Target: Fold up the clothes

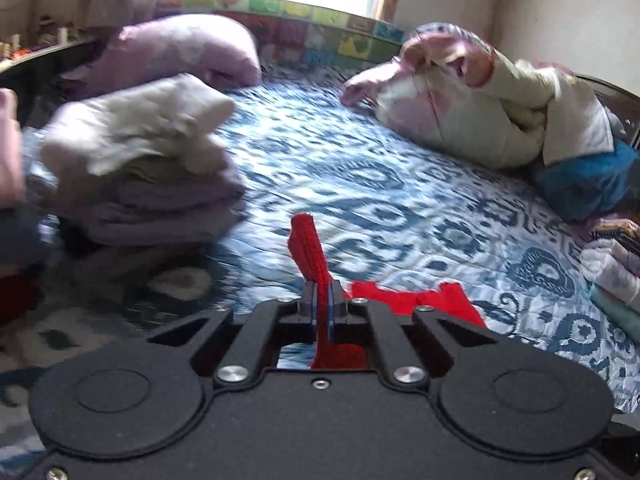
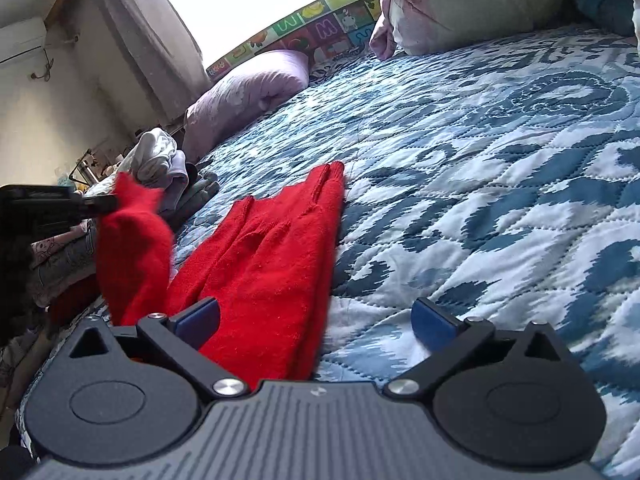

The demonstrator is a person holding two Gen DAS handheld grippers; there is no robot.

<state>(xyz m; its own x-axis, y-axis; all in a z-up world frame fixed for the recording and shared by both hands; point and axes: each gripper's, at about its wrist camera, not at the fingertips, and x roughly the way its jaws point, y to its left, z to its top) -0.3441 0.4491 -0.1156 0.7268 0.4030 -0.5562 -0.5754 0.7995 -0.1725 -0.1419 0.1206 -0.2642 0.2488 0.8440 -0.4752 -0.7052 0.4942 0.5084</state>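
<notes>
A red knitted garment (image 2: 272, 248) lies on the blue and white patterned bed quilt (image 2: 480, 160). My left gripper (image 1: 323, 300) is shut on one end of the red garment (image 1: 308, 248), which sticks up between the pads and hangs below. In the right wrist view the left gripper (image 2: 110, 202) lifts that end off the bed at the left. My right gripper (image 2: 316, 320) stands wide open low over the near part of the garment, with the cloth beside its left pad (image 2: 200, 316) and nothing pinched.
A stack of folded clothes (image 1: 148, 168) sits at the left. A lilac pillow (image 1: 184, 52) and a bundled quilt (image 1: 500, 108) lie at the far side, before a colourful alphabet mat (image 1: 304, 28). A blue cushion (image 1: 588, 180) and more folded items (image 1: 612, 268) sit at the right.
</notes>
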